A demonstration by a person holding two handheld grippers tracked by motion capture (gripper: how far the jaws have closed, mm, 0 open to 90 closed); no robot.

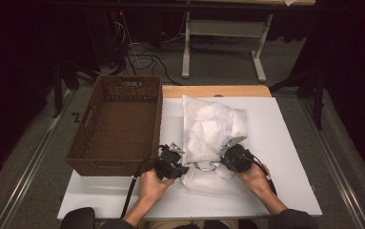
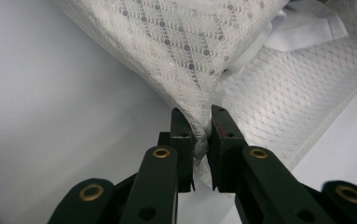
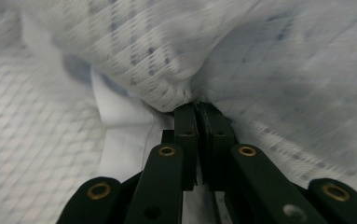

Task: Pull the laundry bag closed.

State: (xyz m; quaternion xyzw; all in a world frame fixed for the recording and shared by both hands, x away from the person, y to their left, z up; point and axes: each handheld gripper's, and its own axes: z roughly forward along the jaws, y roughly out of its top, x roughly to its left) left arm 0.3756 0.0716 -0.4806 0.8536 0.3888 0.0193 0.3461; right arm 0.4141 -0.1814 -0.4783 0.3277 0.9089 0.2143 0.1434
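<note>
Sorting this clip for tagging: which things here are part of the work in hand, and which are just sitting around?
In use:
- white mesh fabric, pinched at its near edge
- left gripper, shut on it
- right gripper, shut on it

Lying about:
- brown wicker basket, untouched, beside the fabric
- white table
- desk frame and cables behind

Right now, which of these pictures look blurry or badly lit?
High view: dark surroundings, bright white table, soft overall. Left gripper view: sharp on the white mesh fabric bag pinched in the left tool. Right gripper view: fabric smeared and out of focus above the right tool, dimmer.
</note>
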